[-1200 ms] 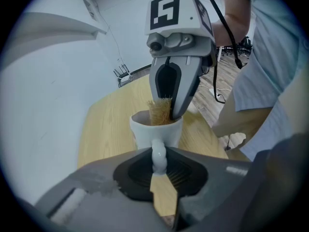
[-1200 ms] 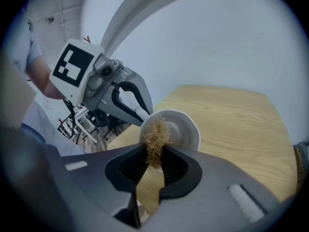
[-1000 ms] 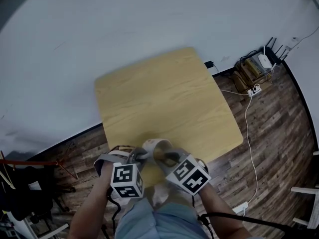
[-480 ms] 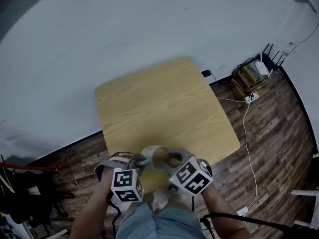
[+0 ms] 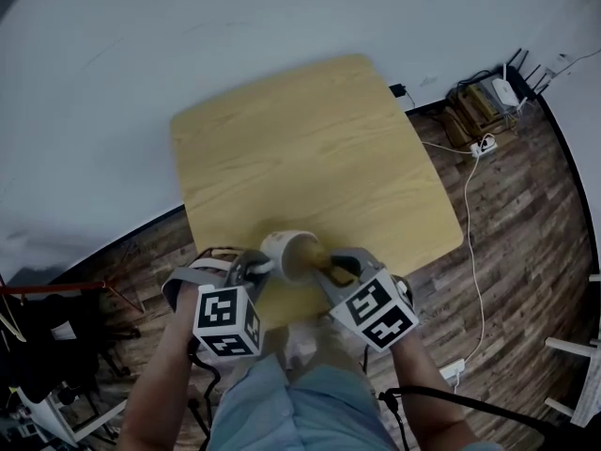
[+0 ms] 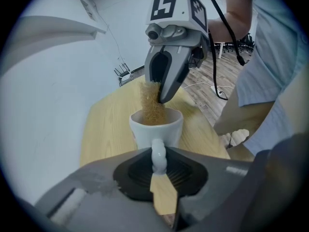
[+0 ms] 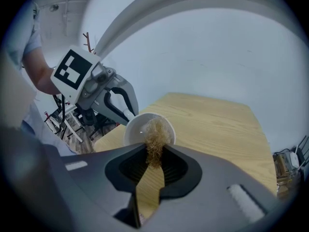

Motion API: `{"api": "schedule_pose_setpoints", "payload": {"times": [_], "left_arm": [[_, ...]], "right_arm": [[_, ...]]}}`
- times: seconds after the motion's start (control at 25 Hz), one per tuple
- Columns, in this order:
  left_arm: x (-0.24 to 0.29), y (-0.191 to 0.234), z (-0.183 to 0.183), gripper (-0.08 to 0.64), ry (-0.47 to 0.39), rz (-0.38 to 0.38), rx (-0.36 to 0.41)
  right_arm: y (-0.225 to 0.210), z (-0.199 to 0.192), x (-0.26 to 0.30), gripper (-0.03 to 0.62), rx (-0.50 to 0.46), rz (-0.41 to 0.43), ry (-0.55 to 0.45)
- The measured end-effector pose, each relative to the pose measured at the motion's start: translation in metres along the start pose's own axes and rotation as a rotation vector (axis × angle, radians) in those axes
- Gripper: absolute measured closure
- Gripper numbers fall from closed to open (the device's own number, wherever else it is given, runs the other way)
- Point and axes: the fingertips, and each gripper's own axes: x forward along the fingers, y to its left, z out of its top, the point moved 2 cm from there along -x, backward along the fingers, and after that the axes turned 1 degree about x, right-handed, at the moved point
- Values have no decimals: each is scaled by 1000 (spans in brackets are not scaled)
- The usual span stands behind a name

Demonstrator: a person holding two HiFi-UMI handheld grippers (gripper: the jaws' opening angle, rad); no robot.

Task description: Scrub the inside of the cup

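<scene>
A white cup (image 5: pixel 285 249) hangs over the near edge of the wooden table (image 5: pixel 310 139), tilted with its mouth toward my right gripper. My left gripper (image 5: pixel 255 269) is shut on the cup's handle (image 6: pixel 158 154), which shows between its jaws (image 6: pixel 159 164). My right gripper (image 5: pixel 329 265) is shut on a brown scrub pad (image 7: pixel 155 138) whose tip reaches into the cup's mouth (image 7: pixel 145 125). From the left gripper view the pad (image 6: pixel 151 103) hangs from the right gripper (image 6: pixel 159 92) into the cup (image 6: pixel 155 128). The left gripper (image 7: pixel 126 112) shows beside the cup in the right gripper view.
The table stands against a white wall. On the wooden floor at the right lie a power strip with white cables (image 5: pixel 483 145) and a router (image 5: pixel 507 90). Dark chair legs (image 5: pixel 56 346) stand at the left. My legs (image 5: pixel 300 402) are just below the grippers.
Both grippers and the cup stay together at the near table edge with the same holds. The head view has shifted, and the cup sits slightly higher in the picture.
</scene>
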Motion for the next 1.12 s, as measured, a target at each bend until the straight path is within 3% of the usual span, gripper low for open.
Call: {"api": "schedule_pose_setpoints", "payload": {"times": [0.2,0.44,0.8,1.12], "left_arm": [[1,0,0,492,9,5,7],[4,-2,0,492,14,4,29],[4,-7,-3,492,14,-4,28],[2,-3,-4,491,4,9,18]], "right_arm": [[14,-11,4,525,38,15,24],[33,3,9,525,104,108,-14],[21,33,9,525,-52,60,-13],[-10,23,1,523,-6,34,-36]]}}
